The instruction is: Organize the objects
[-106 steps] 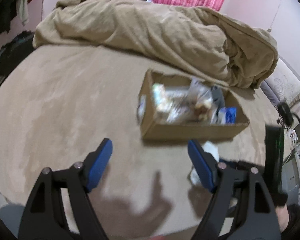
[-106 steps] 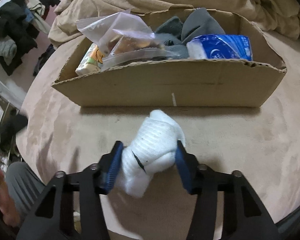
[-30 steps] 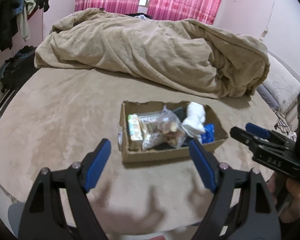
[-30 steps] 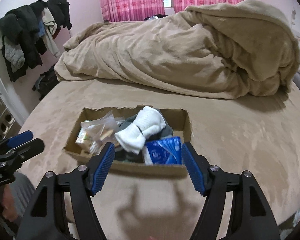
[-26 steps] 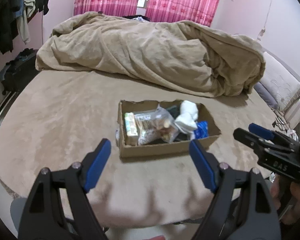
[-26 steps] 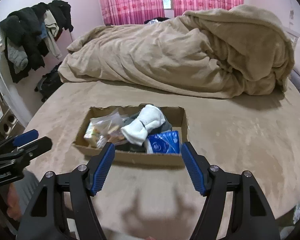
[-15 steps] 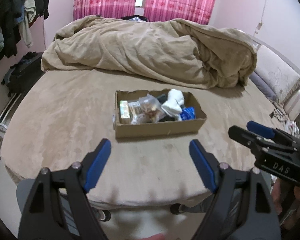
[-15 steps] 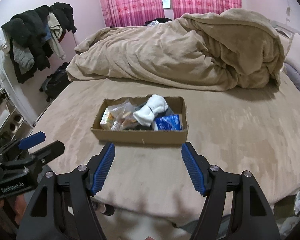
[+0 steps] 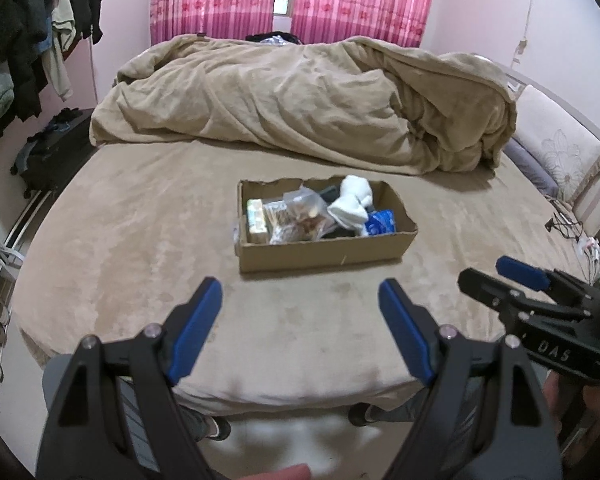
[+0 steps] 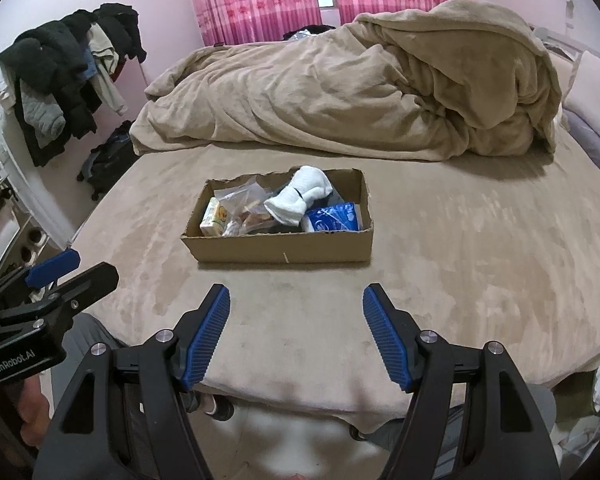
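White sock roll (image 10: 300, 196), earlier clamped in right hand-held gripper (image 10: 296, 334), now lies atop items in cardboard box (image 10: 284, 246) on bed (image 10: 460, 248). Both grippers pulled back, jaws apart, empty; left hand-held gripper (image 9: 300, 330) idle. Organizing looks complete.

"GenRobot.AI" on left gripper (image 10: 52, 276); "DAS" on right gripper (image 9: 512, 280)

Tan-covered bed (image 10: 460, 272) bearing a cardboard box (image 10: 284, 250) and a rumpled beige duvet (image 10: 340, 96).
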`<state>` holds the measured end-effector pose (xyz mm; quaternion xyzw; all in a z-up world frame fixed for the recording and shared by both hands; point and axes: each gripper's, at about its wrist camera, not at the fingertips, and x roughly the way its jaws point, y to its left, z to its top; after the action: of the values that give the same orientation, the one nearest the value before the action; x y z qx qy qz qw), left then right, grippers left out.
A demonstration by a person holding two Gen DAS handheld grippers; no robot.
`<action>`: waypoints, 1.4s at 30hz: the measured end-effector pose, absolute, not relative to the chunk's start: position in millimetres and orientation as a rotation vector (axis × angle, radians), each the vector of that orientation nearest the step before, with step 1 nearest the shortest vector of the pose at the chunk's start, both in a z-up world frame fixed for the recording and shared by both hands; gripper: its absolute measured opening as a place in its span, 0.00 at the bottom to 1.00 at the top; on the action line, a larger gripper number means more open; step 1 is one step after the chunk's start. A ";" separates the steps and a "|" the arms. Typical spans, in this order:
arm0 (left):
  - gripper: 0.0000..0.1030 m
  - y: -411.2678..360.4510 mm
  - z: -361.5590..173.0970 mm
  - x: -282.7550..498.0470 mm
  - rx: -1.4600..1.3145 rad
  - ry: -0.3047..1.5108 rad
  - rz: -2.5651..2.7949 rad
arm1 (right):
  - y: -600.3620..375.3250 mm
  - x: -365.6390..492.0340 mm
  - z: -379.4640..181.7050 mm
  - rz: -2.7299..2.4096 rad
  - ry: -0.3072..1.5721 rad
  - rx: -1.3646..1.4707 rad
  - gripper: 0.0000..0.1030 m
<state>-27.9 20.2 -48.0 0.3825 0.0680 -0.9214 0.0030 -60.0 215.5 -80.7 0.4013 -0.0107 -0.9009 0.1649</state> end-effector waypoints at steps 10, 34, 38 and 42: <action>0.80 13.6 -53.9 -33.9 1.210 0.220 -2.875 | 213.3 -67.8 -85.5 -2.576 -0.021 1.159 0.70; 0.80 11.5 -58.8 -35.0 1.210 0.216 -2.867 | 213.6 -72.0 -88.4 -2.570 -0.017 1.165 0.70; 0.80 12.6 -58.6 -35.3 1.214 0.214 -2.866 | 214.9 -72.6 -88.6 -2.565 -0.022 1.166 0.70; 0.84 14.6 -60.4 -36.0 1.230 0.209 -2.865 | 215.2 -72.6 -89.9 -2.565 -0.025 1.169 0.70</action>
<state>-36.0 14.6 -60.4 0.3936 0.0668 -0.9168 0.0083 -72.6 215.2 -89.9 0.4093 -0.0087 -0.8981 0.1608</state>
